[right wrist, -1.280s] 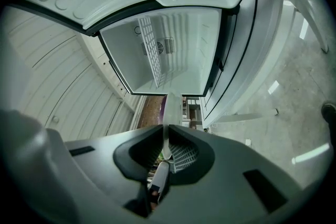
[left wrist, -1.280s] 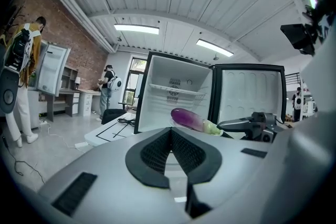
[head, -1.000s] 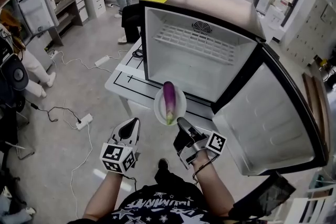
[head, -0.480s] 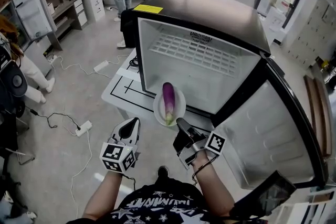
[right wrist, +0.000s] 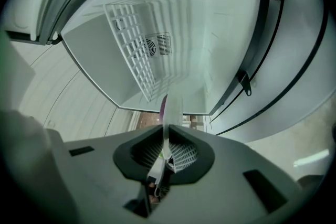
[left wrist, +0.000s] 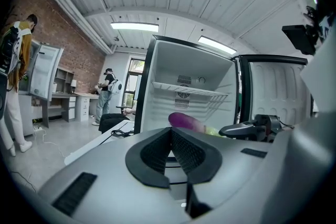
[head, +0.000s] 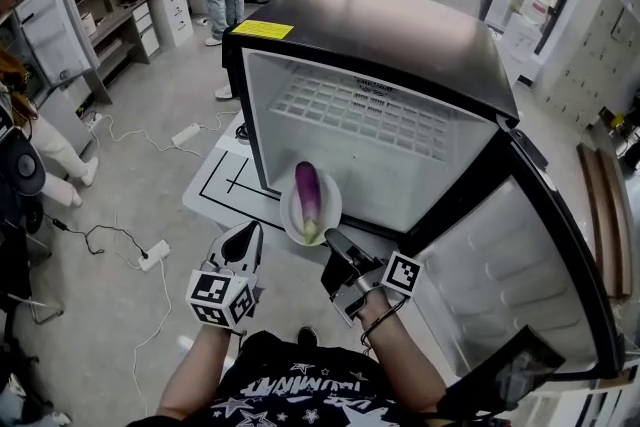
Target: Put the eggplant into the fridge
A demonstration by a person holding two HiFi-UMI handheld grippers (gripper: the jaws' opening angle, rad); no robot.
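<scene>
Eggplant on plate, rim between right fingers

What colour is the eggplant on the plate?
Purple, green at the stem end; the eggplant shows best in head view.

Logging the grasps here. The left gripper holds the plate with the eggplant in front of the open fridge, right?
No: the right gripper holds the plate, jaws shut on its rim in the right gripper view. The eggplant is on it, before the open fridge.
</scene>
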